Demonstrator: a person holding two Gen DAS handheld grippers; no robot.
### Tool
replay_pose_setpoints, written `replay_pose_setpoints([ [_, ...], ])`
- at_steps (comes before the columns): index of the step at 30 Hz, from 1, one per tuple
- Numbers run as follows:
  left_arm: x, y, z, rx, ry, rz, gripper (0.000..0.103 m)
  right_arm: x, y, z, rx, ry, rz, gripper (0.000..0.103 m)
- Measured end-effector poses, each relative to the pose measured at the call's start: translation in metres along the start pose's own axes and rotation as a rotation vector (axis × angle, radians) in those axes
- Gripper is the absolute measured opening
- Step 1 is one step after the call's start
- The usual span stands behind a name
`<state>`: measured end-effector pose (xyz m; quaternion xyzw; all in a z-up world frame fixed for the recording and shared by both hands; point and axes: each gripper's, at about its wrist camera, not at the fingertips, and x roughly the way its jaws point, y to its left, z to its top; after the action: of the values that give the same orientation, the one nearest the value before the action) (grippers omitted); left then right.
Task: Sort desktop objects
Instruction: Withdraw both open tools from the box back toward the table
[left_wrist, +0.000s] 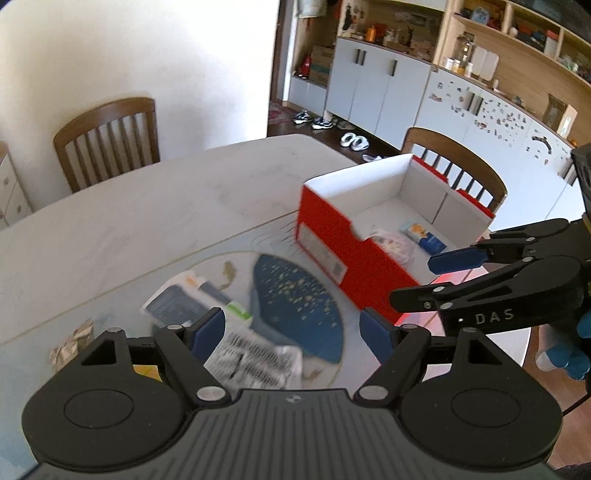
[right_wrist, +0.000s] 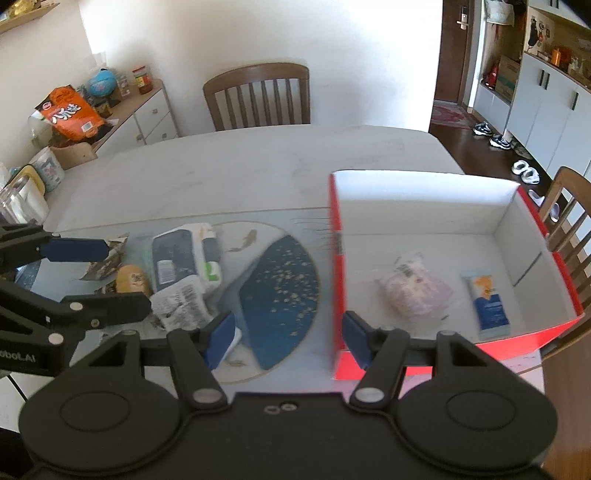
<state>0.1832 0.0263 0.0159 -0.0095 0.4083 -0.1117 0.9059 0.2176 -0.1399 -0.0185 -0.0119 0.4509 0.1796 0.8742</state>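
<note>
**Both grippers hover empty over a table with packets and a red box**

At the far left of the table (right_wrist: 221, 162), seen from the right wrist camera, the left gripper (right_wrist: 110, 277) reaches in with its blue pads spread and nothing between them. Just beyond its fingers lie a torn brown wrapper (right_wrist: 110, 254) and a small yellow packet (right_wrist: 133, 282). Beside them sits a dark blue and white pack (right_wrist: 173, 262), with a crumpled white packet (right_wrist: 181, 302) printed with a barcode lying against its near edge. All of these rest on a pale mat (right_wrist: 280, 280) that bears a dark blue speckled shape.

In the middle foreground the right gripper (right_wrist: 288, 334) hangs above the mat, its jaws parted and empty.

To the right stands the red box (right_wrist: 338, 295), white inside and open on top, its near corner just by the right gripper's right finger. On its floor lie a clear bag (right_wrist: 413, 291) of pinkish contents and, farther right, a blue and white sachet (right_wrist: 489, 306), the two apart from each other.
</note>
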Motion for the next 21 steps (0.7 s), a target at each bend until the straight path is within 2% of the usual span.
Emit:
replay_pose_setpoints([
  [4, -0.003, 0.023, -0.01, -0.046, 0.01, 0.007, 0.08, 0.004, 0.017, -0.001, -0.007, 0.0, 0.005, 0.064],
  [16, -0.016, 0.084, -0.043, -0.075, 0.002, 0.07, 0.08, 0.025, 0.062, -0.007, -0.05, 0.002, 0.01, 0.064],
  [21, -0.016, 0.111, -0.059, -0.118, 0.02, 0.092, 0.083, 0.037, 0.077, -0.012, -0.1, 0.0, 0.002, 0.064],
])
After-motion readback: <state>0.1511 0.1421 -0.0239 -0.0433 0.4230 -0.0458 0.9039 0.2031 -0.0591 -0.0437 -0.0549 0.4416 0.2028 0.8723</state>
